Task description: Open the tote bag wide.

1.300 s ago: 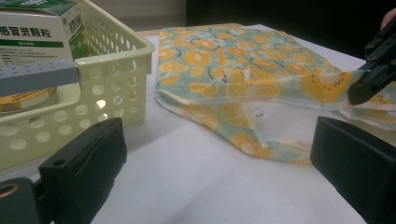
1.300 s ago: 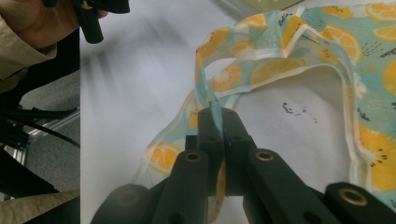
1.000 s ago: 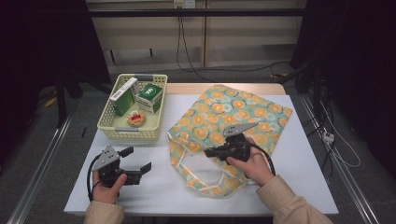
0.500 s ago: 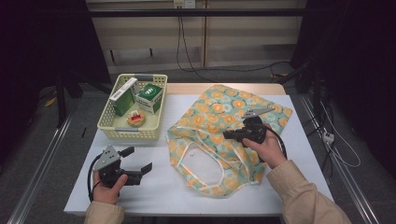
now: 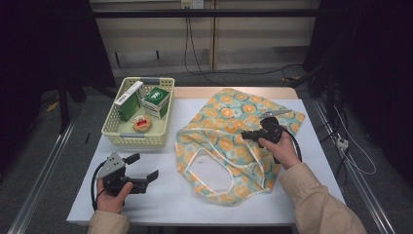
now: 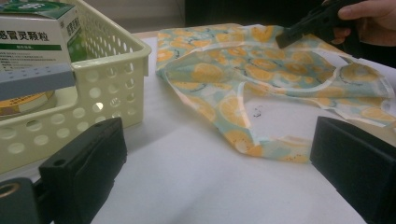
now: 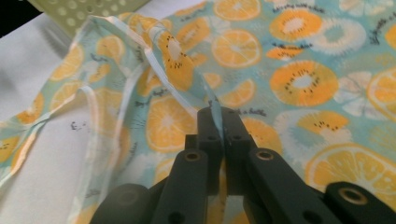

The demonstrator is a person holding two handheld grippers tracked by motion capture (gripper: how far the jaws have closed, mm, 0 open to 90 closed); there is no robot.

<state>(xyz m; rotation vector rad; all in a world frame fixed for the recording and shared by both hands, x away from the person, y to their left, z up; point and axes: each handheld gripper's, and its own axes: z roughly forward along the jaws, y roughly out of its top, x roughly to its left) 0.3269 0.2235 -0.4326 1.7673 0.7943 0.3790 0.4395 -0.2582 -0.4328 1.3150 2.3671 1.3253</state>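
Right gripper has shifted toward frame right, jaws clamped on the fruit-print bag's handle strip; bag lies centre-right on the worktop. Left gripper, lower left, jaws wide, empty.

A pale yellow perforated basket stands near the table's far left corner. Inside it, two green-and-white boxes stand toward the far wall, with a small round tin lying nearer the front wall.
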